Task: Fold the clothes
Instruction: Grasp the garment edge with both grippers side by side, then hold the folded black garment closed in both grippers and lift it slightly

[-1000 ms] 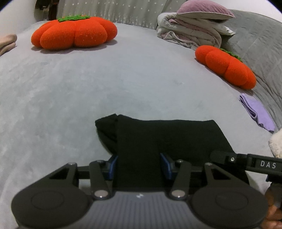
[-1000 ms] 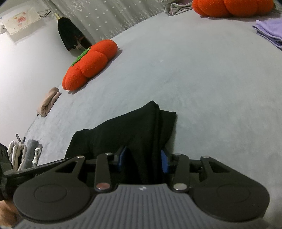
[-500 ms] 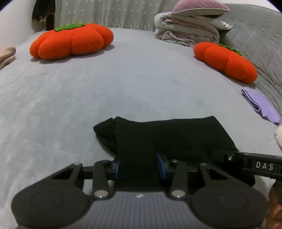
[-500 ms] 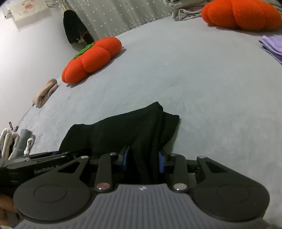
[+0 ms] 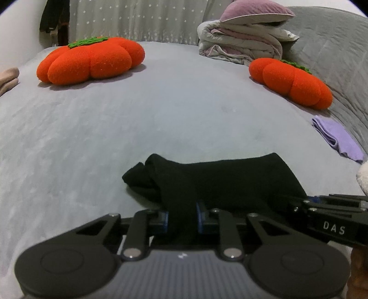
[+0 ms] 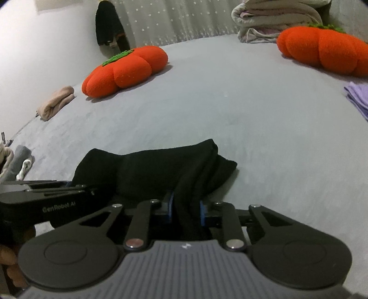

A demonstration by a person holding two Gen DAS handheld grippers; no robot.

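Left gripper [image 5: 181, 217]: closed down on a bunched edge of the black garment [image 5: 220, 181]; the blue-padded fingers [image 5: 164, 220] stand a narrow gap apart with dark cloth filling the space between them.

Right gripper [image 6: 185, 212]: likewise pinched onto the black garment [image 6: 161, 170], a thick fold of cloth squeezed between its blue pads.

Black garment: lies in a low, wide bundle on the grey bed [image 5: 161, 110], directly ahead of both tools and running sideways from one to the other. One rolled end sticks out ahead and left of the left gripper; the other end spills ahead and right of the right gripper.

Tools relative to each other: in the left wrist view the right gripper [image 5: 331, 214] reaches in from the right, touching the cloth; in the right wrist view the left gripper [image 6: 46, 195] reaches in from the left.

Orange cushions: one [image 5: 92, 59] far ahead and left of the left gripper, another [image 5: 292, 80] far ahead and right.

Blanket pile [image 5: 243, 46]: at the far edge, behind the right-hand cushion, with a purple pillow [image 5: 255, 11] on top.

Purple cloth [image 5: 338, 138]: folded, ahead and to the right, well apart from the garment.

Beige roll [image 6: 56, 102]: far left of the right gripper, near the bed's edge.
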